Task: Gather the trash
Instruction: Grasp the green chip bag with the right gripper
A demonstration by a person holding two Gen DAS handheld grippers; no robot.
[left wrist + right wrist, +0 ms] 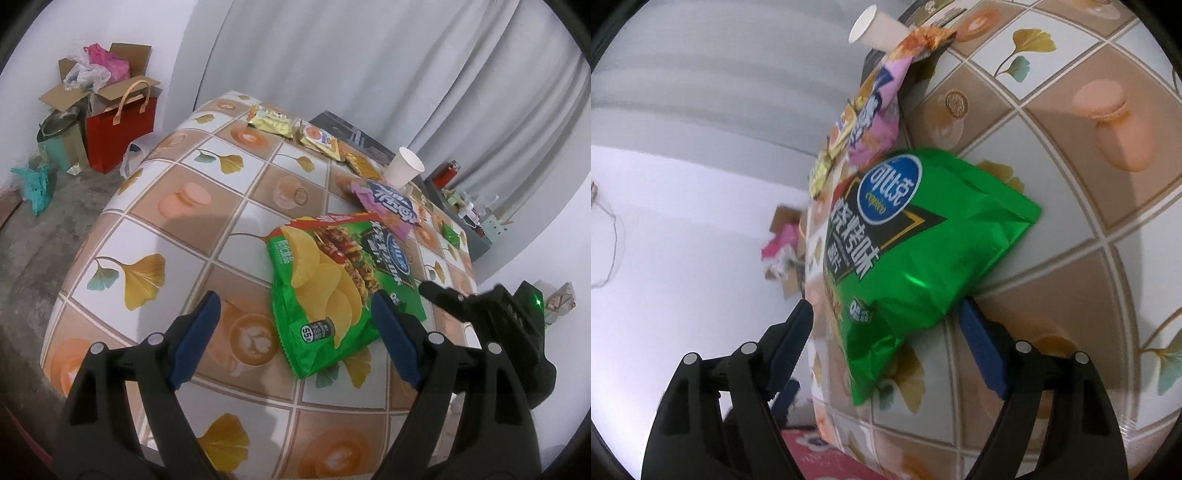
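Observation:
A green chip bag (332, 291) lies on the patterned table (177, 236). A pink snack bag (388, 203) lies just behind it, next to a white paper cup (404, 166). My left gripper (295, 314) is open, hovering over the bag's near end. My right gripper (886, 321), rolled on its side, is open with the green bag's (916, 251) end between its blue pads. It also shows at the right of the left wrist view (480, 306). Yellow wrappers (295, 129) lie at the table's far edge.
A red gift bag (118, 129), an open cardboard box (107, 81) stuffed with plastic bags and a metal bin (61, 136) stand on the floor by the left wall. A small green wrapper (450, 232) lies at the far right. Grey curtains hang behind.

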